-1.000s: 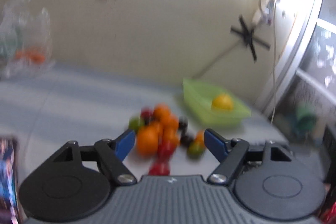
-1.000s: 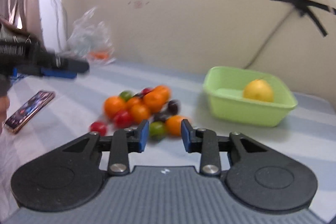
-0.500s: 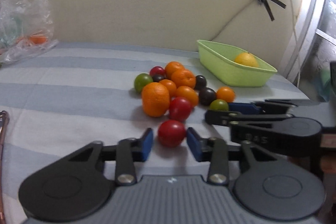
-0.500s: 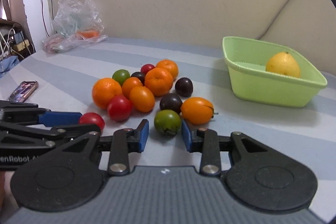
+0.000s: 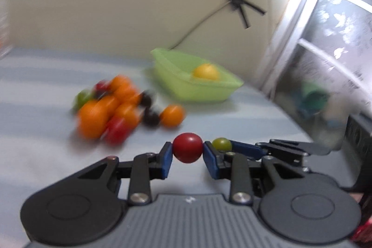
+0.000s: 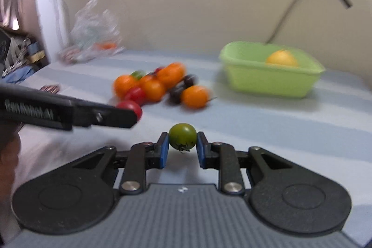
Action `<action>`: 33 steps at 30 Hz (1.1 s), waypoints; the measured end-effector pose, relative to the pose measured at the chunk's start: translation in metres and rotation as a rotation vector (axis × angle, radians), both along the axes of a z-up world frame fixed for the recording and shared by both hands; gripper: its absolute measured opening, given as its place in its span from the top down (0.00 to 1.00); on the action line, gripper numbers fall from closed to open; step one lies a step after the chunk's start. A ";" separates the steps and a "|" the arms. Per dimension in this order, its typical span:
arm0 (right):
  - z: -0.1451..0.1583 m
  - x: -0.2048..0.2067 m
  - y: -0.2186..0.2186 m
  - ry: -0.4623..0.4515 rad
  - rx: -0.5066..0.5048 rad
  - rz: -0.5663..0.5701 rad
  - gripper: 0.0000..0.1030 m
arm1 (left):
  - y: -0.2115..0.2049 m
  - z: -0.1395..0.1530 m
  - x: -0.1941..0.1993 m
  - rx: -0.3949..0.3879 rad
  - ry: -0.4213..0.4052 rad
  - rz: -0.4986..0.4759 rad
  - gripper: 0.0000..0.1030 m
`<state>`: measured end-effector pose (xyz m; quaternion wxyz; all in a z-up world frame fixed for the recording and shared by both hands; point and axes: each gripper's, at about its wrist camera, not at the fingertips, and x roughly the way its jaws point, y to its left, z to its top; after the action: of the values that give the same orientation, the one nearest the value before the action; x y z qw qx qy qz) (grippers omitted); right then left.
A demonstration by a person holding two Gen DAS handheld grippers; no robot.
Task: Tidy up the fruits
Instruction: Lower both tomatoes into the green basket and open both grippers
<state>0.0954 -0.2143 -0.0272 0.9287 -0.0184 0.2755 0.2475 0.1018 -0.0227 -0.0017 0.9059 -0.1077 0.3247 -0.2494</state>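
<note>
My left gripper [image 5: 187, 151] is shut on a red tomato [image 5: 187, 147] and holds it above the striped cloth. My right gripper [image 6: 181, 147] is shut on a green tomato [image 6: 182, 137], also lifted; that green tomato shows in the left wrist view [image 5: 222, 143] just right of the red one. A pile of oranges, red, green and dark fruits [image 5: 116, 108] lies on the cloth to the left; it also shows in the right wrist view [image 6: 160, 85]. A light green basket [image 6: 269, 76] with a yellow lemon [image 6: 281, 58] stands at the back right, seen too in the left wrist view [image 5: 197, 85].
A clear plastic bag [image 6: 93, 36] with something orange lies at the back left by the wall. A phone [image 6: 50, 88] lies on the cloth at left. A window frame [image 5: 297, 38] and clutter stand beyond the table's right edge. The left gripper's arm [image 6: 65, 110] crosses the right wrist view.
Both grippers closed on their fruits and lifted them off the cloth: the left took the red tomato, the right the green one. Both views now swing, blurred.
</note>
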 end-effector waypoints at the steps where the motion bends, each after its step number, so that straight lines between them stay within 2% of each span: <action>1: 0.006 0.006 -0.006 -0.030 0.002 -0.030 0.73 | -0.009 0.009 0.013 0.005 -0.012 -0.012 0.72; 5: 0.035 0.049 -0.026 -0.143 0.035 -0.139 0.73 | -0.046 0.038 0.078 0.052 -0.093 -0.018 0.71; 7: 0.039 0.075 -0.028 -0.154 0.024 -0.173 0.73 | -0.062 0.039 0.114 0.052 -0.066 -0.037 0.71; 10: 0.031 0.110 -0.027 -0.119 -0.006 -0.194 0.73 | -0.082 0.024 0.158 0.066 0.016 -0.045 0.71; 14: 0.019 0.131 -0.031 -0.078 0.011 -0.182 0.72 | -0.090 0.004 0.179 0.088 0.073 -0.019 0.71; 20: 0.006 0.136 -0.028 -0.074 0.014 -0.169 0.70 | -0.090 0.000 0.174 0.136 0.034 0.008 0.67; 25: 0.009 0.128 -0.032 -0.087 0.036 -0.190 0.70 | -0.070 0.016 0.159 0.087 0.009 0.026 0.62; 29: 0.018 0.113 -0.036 -0.099 0.056 -0.205 0.70 | -0.027 0.034 0.132 0.002 -0.018 0.075 0.62; 33: 0.023 0.082 -0.033 -0.101 0.092 -0.186 0.70 | 0.028 0.038 0.093 -0.028 -0.044 0.170 0.61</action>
<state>0.1777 -0.2469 -0.0039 0.9602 0.0376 0.2173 0.1716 0.1950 0.0050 0.0367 0.9292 -0.1417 0.2908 -0.1785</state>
